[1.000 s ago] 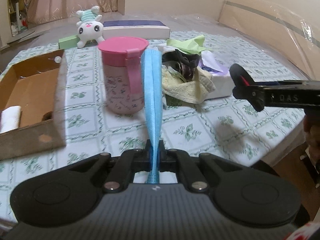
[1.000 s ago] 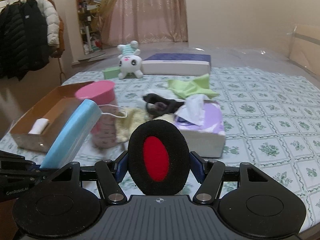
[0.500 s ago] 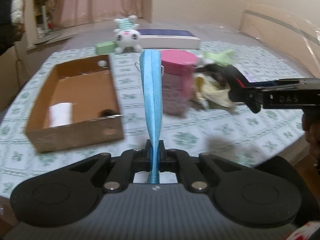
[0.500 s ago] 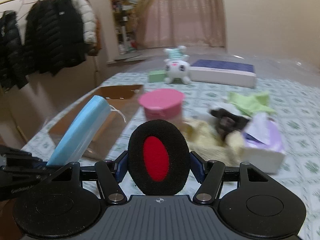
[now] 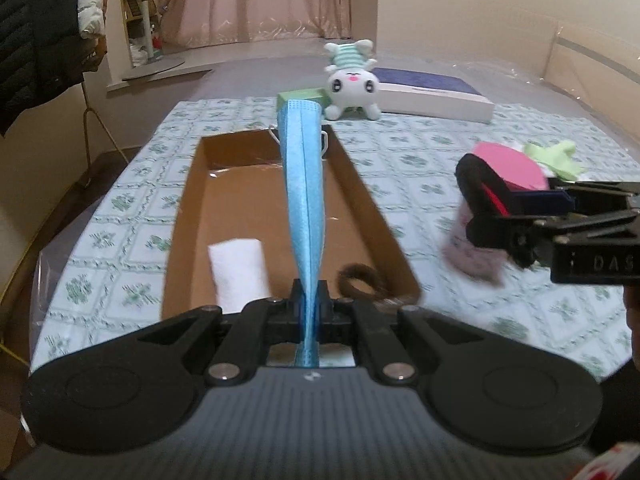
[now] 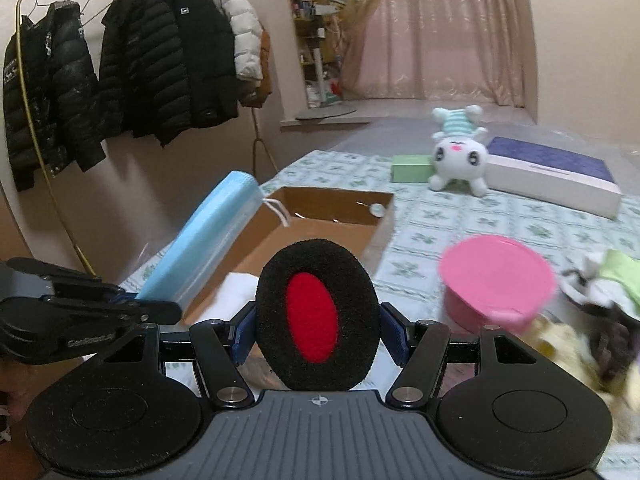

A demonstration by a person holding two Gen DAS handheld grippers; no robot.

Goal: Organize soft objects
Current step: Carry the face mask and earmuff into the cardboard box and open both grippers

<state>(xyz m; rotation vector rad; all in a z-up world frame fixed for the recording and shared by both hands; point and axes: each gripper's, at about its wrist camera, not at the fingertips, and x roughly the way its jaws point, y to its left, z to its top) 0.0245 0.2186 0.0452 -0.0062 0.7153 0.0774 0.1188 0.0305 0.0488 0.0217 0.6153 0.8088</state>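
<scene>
— What's behind the bed (image 5: 400, 148)?
— Pink curtains (image 6: 440, 32) at the far end, cream walls (image 6: 580, 60), a crowded bookshelf (image 6: 308, 20) beside them.
— And on the left?
— A brass rail (image 6: 24, 92) hung with dark coats (image 6: 160, 60) and one white (image 6: 244, 40).

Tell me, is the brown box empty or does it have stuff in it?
Not empty. The cardboard box is open on top, with a white roll and a dark ring inside.

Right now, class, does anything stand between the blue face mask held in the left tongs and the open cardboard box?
Nothing visible does. The face mask is pinched in the left tongs and sticks out over the cardboard box, whose top is open. Inside it, a white roll and a dark ring lie near the front, with bare floor between them.
</scene>
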